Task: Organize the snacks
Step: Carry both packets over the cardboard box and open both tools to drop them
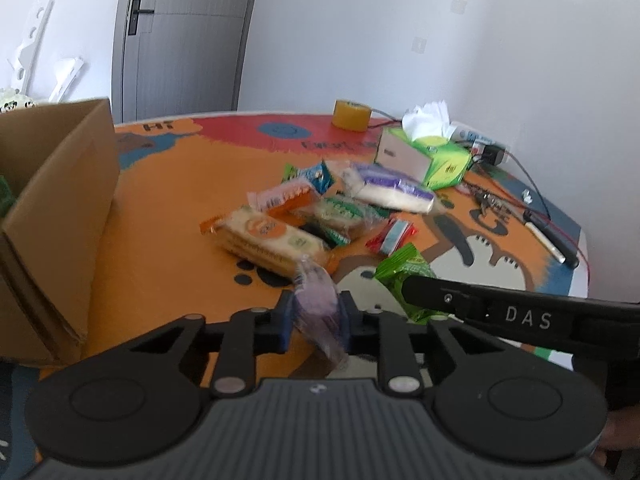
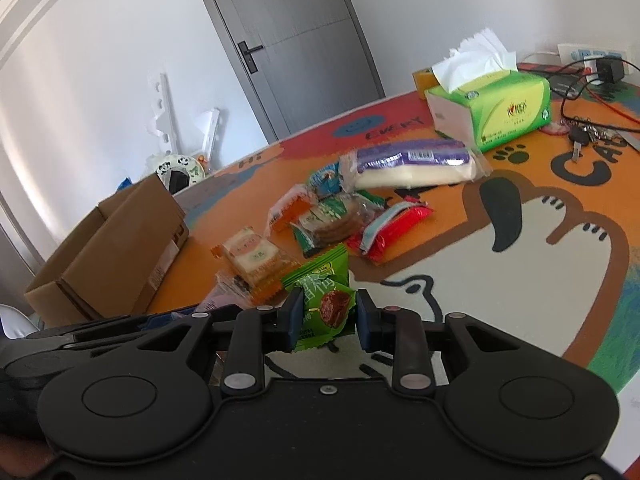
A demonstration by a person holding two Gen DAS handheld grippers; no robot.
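Cardboard box (image 1: 56, 216) left of left gripper (image 1: 316, 316). Snack pile (image 1: 320, 212) on the table (image 1: 168, 200) ahead of both grippers. Tissue box (image 2: 492, 108) behind pile, ahead-right. Tape roll (image 1: 352, 114) beyond it at far edge. Keys (image 2: 580, 136), cables far right. Right gripper (image 2: 326, 320) just right of left.

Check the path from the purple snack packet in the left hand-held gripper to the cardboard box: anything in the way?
Nothing visible. The purple snack packet faces bare orange tabletop up to the cardboard box; only the box's wall must be cleared.
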